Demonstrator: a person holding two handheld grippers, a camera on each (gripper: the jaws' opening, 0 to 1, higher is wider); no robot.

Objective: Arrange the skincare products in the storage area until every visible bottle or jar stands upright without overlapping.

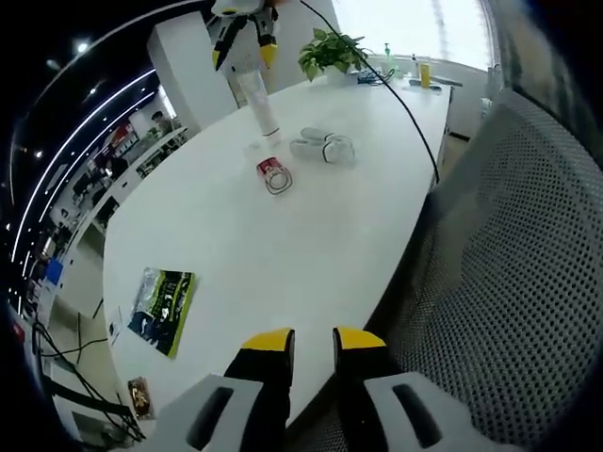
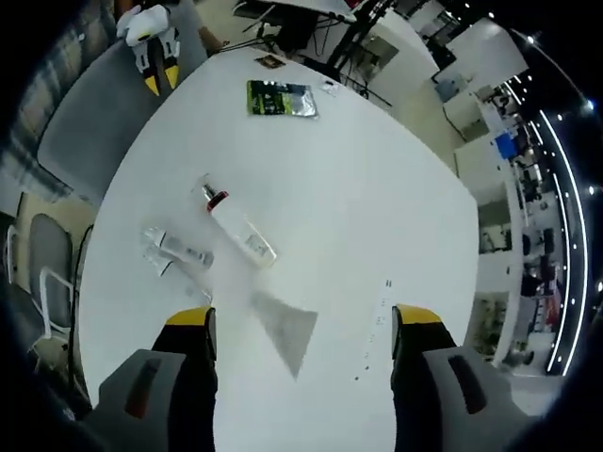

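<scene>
The right gripper [image 2: 301, 330], jaws spread wide, hovers over a white tube [image 2: 285, 336] on the white table [image 2: 377, 188], while the left gripper [image 1: 311, 344] waits at the table edge, jaws nearly together and empty. A red-capped bottle [image 2: 236, 224] and a clear packet [image 2: 174, 250] lie flat just beyond the tube, near each other. The step appears to be approaching the tube; next, the right jaws likely need to lower and close around it.

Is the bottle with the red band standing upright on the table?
No, in the right gripper view the bottle lies flat on its side on the white table.
</scene>
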